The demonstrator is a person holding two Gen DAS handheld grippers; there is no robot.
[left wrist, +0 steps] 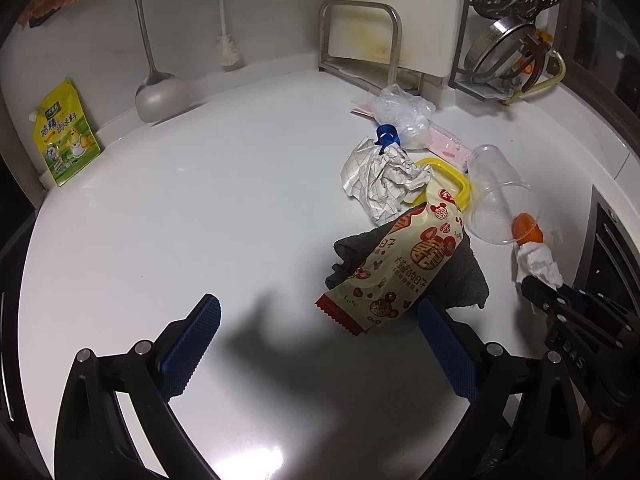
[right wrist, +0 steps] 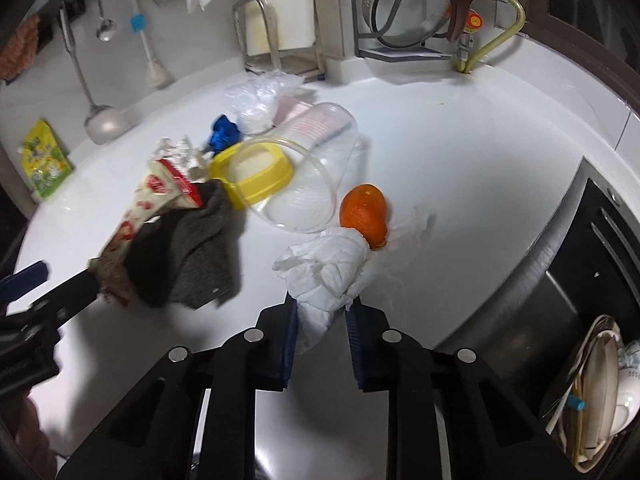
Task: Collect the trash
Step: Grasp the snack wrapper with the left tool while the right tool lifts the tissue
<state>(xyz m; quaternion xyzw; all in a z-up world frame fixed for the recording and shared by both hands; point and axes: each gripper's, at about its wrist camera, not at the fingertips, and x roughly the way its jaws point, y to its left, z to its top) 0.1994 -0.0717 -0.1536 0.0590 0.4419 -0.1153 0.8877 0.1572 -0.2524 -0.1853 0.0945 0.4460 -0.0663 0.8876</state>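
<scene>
The right gripper (right wrist: 320,304) is closed on a crumpled white tissue (right wrist: 324,264); both blue pads are pressed against its lower end, and the wad projects forward from between them. No earlier state is shown for comparison. An orange peel (right wrist: 364,210) is located at the far end of the tissue, touching it, on the white counter (right wrist: 460,160). A clear plastic cup (right wrist: 308,176) is laid on its side just beside the peel, with its mouth turned toward the gripper.

The left gripper (left wrist: 320,332) is held with its jaws wide apart above the counter (left wrist: 200,200). Nothing is pressed by the pads (left wrist: 192,344). The lower corner of a printed snack bag (left wrist: 400,272) is positioned between the fingertips, close to the right-hand one; contact cannot be determined. A grey cloth (left wrist: 464,276) is spread beneath the bag.

Behind the bag, the remaining trash is grouped in one pile: crumpled grid paper (left wrist: 380,180), a yellow lid (left wrist: 452,178), a blue scrap (left wrist: 386,136) and a clear plastic bag (left wrist: 404,114). The cup (left wrist: 500,196), peel (left wrist: 528,230) and tissue (left wrist: 536,264) are seen to the right of this pile, with the right gripper (left wrist: 536,284) at the tissue.

A yellow-green pouch (left wrist: 66,132) is leaned against the wall at the left, well apart from the pile. A ladle (left wrist: 160,92) and a brush (left wrist: 224,20) are hung on the wall. A dish rack (left wrist: 516,32) is placed at the rear right.
</scene>
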